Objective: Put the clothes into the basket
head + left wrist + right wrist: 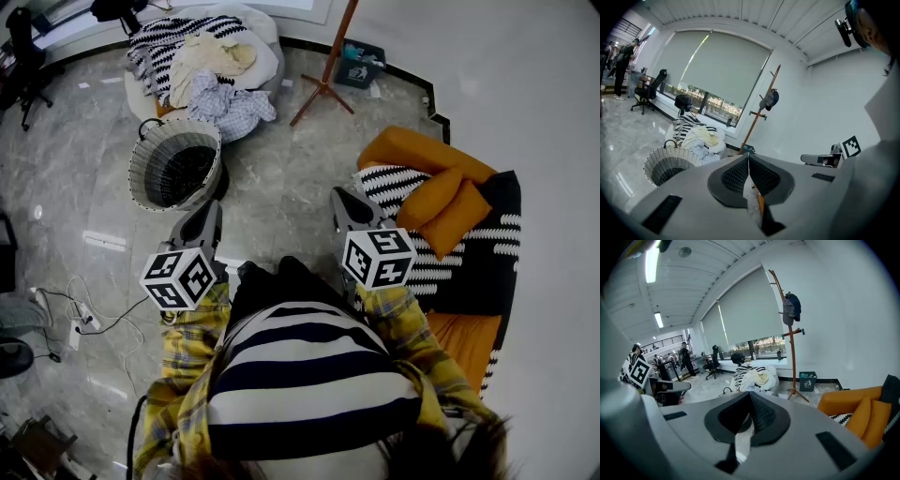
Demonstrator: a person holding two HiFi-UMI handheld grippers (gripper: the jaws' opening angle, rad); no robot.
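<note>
A pile of clothes, striped, cream and checked, lies on a white beanbag at the far side of the room. In front of it stands an empty woven basket with a dark lining. My left gripper hovers just near of the basket, jaws shut with nothing in them. My right gripper is level with it further right, also shut and empty. In the left gripper view the basket and the clothes lie ahead beyond the left gripper. The right gripper view shows the clothes far off past the right gripper.
A wooden coat stand rises right of the clothes, with a small dark bin behind it. An orange sofa with striped and black throws fills the right side. An office chair stands at far left; a power strip and cable lie on the floor.
</note>
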